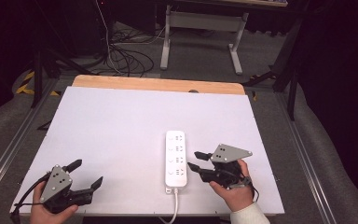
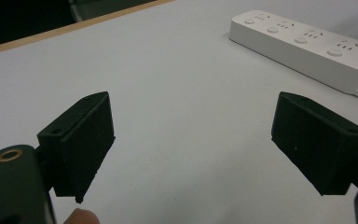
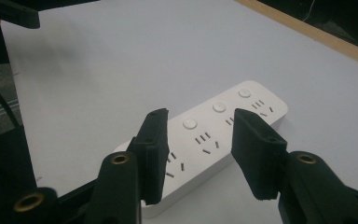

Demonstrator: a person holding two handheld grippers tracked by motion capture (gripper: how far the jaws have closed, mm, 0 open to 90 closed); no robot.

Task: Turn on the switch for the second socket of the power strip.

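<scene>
A white power strip (image 1: 175, 158) lies lower centre on the table (image 1: 116, 135), its cord running off the bottom edge. The right tool (image 1: 195, 161), jaws apart, points at its right side. The left tool (image 1: 86, 173), jaws wide apart, sits lower left, well apart from it.

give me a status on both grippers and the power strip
Left gripper open, empty, off to the side. Right gripper open, jaws beside the power strip, not gripping. Strip flat on the table, nothing in the way.
</scene>
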